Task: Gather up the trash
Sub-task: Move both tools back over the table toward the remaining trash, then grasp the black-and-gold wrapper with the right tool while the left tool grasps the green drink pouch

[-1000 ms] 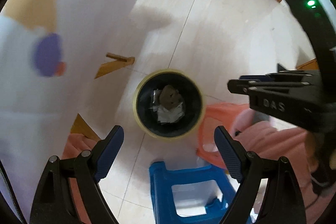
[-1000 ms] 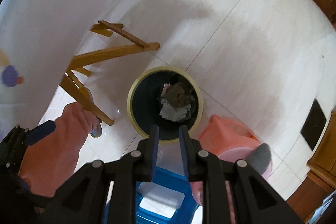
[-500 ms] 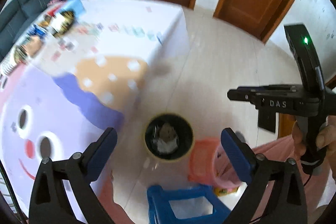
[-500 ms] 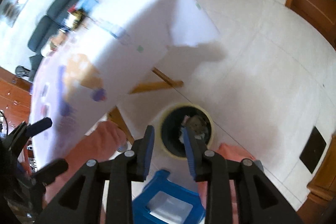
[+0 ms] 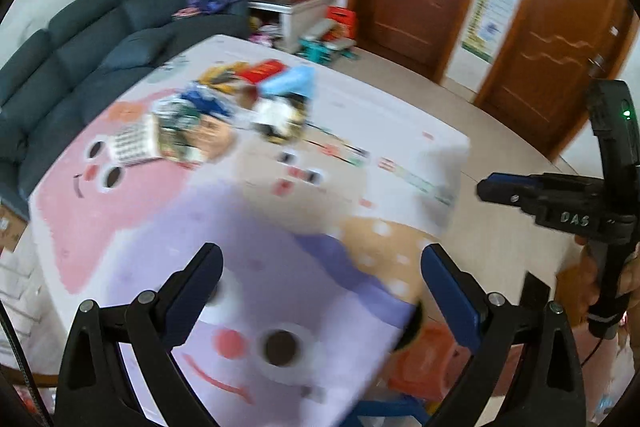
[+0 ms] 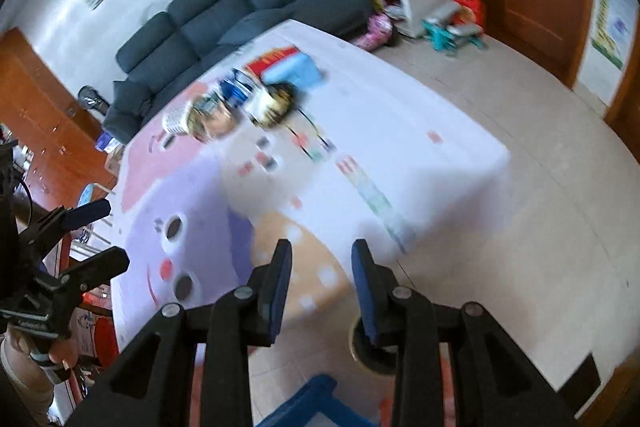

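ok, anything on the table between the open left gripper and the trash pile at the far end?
Nothing visible. The left gripper is open and empty, and only bare printed tablecloth lies between it and the trash pile at the sofa end.

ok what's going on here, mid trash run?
A person holds tongs in each hand above a table with a cartoon cloth. Both are empty: the left tongs are wide open, the right tongs are opening with nothing between them. A pile of wrappers and packets sits at the far end of the table. The bin is on the floor by the near corner.
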{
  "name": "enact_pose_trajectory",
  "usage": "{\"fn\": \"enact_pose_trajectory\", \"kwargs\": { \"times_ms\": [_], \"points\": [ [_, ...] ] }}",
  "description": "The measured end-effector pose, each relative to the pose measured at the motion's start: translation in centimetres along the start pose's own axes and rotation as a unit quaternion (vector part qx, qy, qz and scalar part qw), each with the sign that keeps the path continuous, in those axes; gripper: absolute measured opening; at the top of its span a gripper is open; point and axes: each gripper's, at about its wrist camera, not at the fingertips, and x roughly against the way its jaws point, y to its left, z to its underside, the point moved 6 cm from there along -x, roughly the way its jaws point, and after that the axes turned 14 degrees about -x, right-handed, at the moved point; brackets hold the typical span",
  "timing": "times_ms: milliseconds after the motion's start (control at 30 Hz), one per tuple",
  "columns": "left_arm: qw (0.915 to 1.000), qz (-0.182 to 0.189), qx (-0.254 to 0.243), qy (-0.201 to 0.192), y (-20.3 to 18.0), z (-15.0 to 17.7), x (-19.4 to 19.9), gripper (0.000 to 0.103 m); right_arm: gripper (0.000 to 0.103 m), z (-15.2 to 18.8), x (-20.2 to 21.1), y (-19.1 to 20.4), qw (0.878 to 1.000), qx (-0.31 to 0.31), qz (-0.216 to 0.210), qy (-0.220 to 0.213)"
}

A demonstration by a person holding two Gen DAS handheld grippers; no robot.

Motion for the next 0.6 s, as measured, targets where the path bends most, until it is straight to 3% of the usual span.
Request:
{"fn": "enact_pose_trajectory", "kwargs": {
  "times_ms": [133, 367, 600],
  "points": [
    [0.9988, -0.031, 0.035, 0.01, 7.3, -0.6, -1.0, 0.098, 0.035, -3.5, -2.7, 2.7, 1.0, 0.0, -0.015, 0.009],
    [0.9938, -0.011, 0.108, 0.025, 16.1, -1.2, -4.2, 0.098, 0.042, -9.3, -8.7, 6.0, 0.999, -0.022, -0.031, 0.026],
    [0.9848, 0.035, 0.17, 0.014, 19.1, -3.4, -8.5, 0.083, 0.043, -12.7, -15.9, 6.7, 0.998, -0.043, -0.01, 0.055]
  ]
}}
